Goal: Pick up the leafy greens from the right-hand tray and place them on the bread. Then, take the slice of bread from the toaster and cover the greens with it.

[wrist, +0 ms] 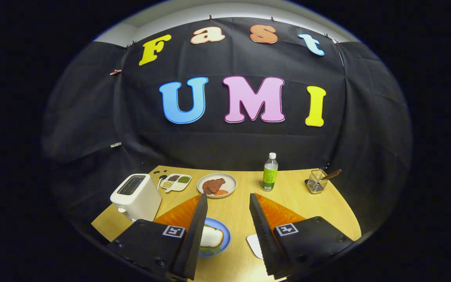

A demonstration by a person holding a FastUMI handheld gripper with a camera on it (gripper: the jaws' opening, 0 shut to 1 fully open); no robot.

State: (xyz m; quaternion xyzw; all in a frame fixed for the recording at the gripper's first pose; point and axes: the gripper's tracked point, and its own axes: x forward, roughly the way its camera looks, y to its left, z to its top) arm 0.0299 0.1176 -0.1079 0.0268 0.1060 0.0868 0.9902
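Toaster (136, 197): 1, near table's left edge; slot looks dark, can't tell if a slice is inside.
Snack tray (175, 181): 1, compartmented, toward back edge, just right of toaster; a spoon-like thing beside it.
Round plate (217, 185): 1, back-centre, w/ brownish meat pieces + an orange bit.
Blue plate (224, 232): 1, front of table, partly behind the left finger.
Bread (211, 237): 1 slice visible on blue plate; a green edge shows under/around it, prob. the greens (210, 249).
Gripper (226, 207): fingers spread wide, nothing between them; hangs above table's front edge, blue plate just ahead/under left finger.
White tray (255, 244): 1, only a corner seen by right finger; contents hidden.
Bottle (270, 172): 1, upright, back-centre right, green label.
Wire basket (317, 181): 1, near back right corner, w/ a wooden-handled tool in it.
Progress (judgement): greens look already on plate w/ bread on top, so both steps seem done, or nearly. Can't tell if there's a second slice beneath. If so, only left: pull away.
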